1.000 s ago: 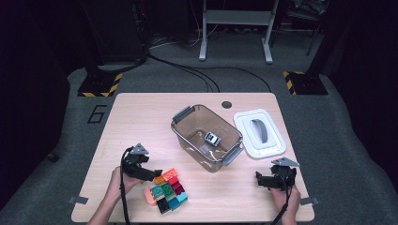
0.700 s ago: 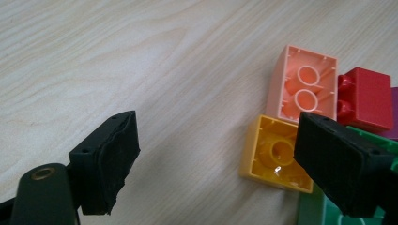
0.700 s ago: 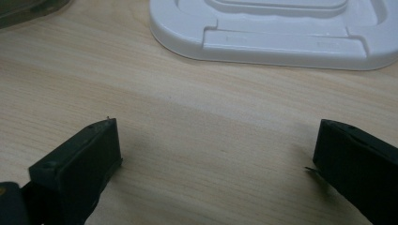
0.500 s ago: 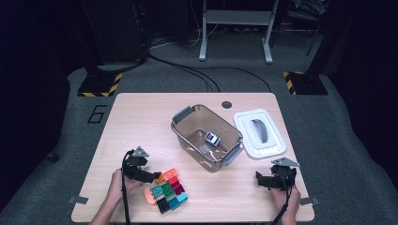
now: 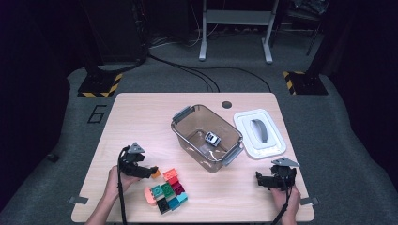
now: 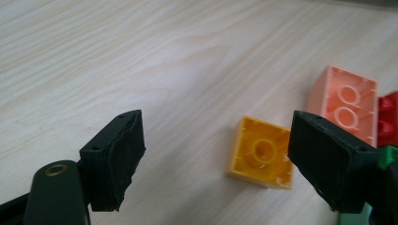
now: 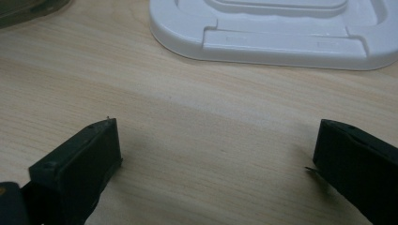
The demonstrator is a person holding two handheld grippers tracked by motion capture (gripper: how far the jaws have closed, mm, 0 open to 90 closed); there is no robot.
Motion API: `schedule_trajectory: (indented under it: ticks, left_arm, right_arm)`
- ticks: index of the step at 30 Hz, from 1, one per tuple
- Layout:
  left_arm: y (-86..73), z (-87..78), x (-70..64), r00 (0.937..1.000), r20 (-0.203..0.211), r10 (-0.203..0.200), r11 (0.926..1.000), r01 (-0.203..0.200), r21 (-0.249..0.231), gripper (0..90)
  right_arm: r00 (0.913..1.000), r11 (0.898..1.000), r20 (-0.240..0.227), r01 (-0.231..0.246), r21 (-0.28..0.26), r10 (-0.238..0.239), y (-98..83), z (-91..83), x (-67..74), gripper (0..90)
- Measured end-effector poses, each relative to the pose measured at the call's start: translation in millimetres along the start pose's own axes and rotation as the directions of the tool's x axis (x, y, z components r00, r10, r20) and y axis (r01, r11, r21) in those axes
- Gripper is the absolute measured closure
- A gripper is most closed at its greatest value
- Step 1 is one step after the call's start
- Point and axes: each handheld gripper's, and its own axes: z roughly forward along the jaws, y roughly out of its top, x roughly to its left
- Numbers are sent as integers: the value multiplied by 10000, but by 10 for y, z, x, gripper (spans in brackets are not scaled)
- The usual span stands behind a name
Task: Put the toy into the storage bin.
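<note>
On the table, the left gripper (image 6: pixel 216 154) has its jaws apart, just narrowing, around a small upturned orange block (image 6: pixel 261 152) lying close against its right jaw, while the right gripper (image 7: pixel 211 164) rests open and empty far away

The orange brick (image 6: pixel 261 158) lies hollow side up on the table, beside the brick cluster.

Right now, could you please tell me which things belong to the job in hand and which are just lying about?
In the job: left gripper, jaws closing around the yellow brick; brick cluster; clear bin.
Lying about: white lid; idle right gripper, open.
</note>
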Motion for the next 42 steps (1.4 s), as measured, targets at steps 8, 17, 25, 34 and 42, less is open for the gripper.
schedule_trajectory:
  ticks: [8, 17, 25, 34, 42]
  left_arm:
    - [30, 55, -78, 9984, 232, 507, 9979, -516, 380, 390]
    - [21, 137, -133, 9984, 102, 561, 9962, -567, 655, 518]
    - [74, 154, -126, 9996, 91, 263, 9974, -269, 666, 519]
    - [93, 144, -141, 9994, -66, 343, 9973, -338, 658, 589]
    - [140, 86, -120, 9995, -28, 315, 9988, -314, 387, 591]
  right_arm:
    - [10000, 10000, 1, -7, 0, 7, 0, 0, 0, 4]
    - [10000, 10000, -4, -6, 0, 6, 0, 0, 0, 4]
    - [10000, 10000, -5, -10, 0, 10, 0, 0, 0, 4]
    - [10000, 10000, 5, -29, -27, 29, -1, 0, -1, 8]
    - [10000, 10000, 6, -23, -19, 23, -1, -1, -1, 8]
